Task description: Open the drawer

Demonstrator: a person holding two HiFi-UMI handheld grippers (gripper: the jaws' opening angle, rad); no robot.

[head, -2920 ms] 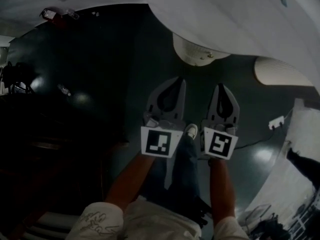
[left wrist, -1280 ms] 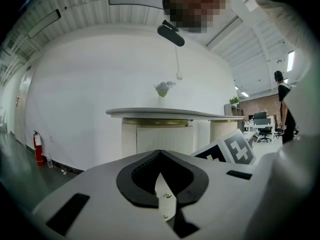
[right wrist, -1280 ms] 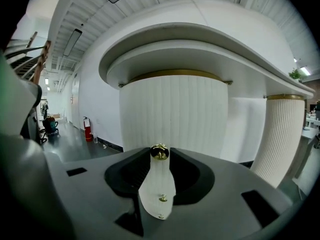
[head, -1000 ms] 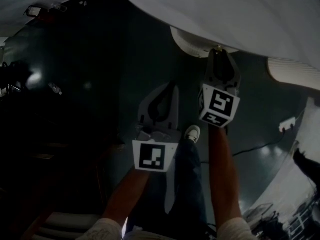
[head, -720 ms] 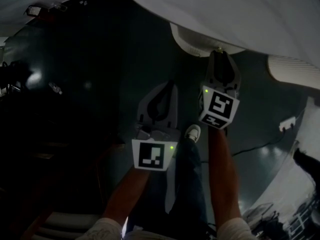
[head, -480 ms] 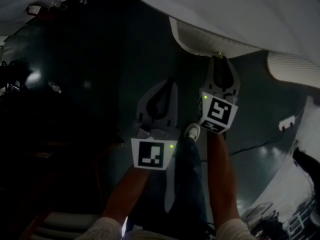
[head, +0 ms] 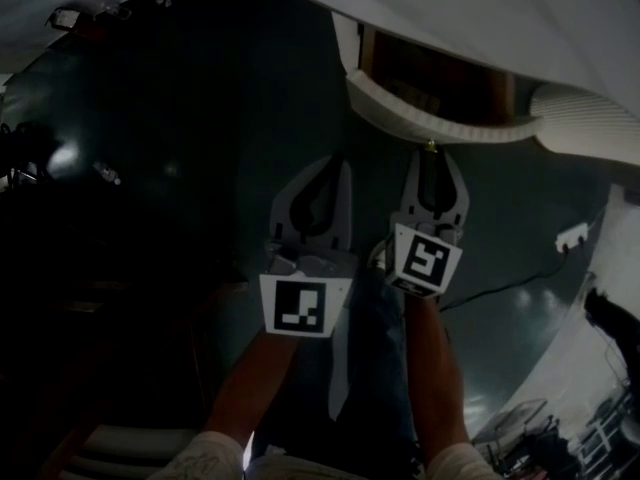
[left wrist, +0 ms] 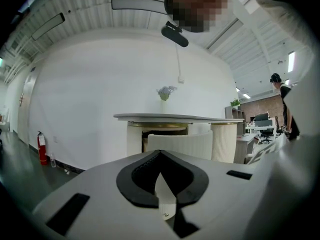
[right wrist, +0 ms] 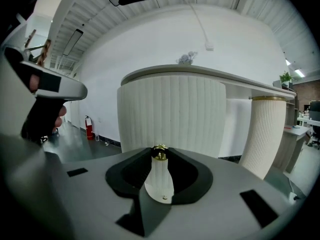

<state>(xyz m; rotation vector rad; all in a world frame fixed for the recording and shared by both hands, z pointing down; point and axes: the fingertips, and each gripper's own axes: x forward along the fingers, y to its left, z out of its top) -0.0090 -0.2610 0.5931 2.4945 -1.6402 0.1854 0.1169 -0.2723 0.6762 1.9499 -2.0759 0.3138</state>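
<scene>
Though drawer ajar, knob in right gripper.

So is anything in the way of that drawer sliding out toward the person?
Nothing visible. The right gripper is shut on the gold knob, the floor before the drawer front is bare, and the left gripper hangs beside, clear of it.

Drawer stands open under tabletop overhang. Floor left of drawer free. Right of drawer: ribbed column, floor cable. Right gripper clamped on knob blocks drawer front.
</scene>
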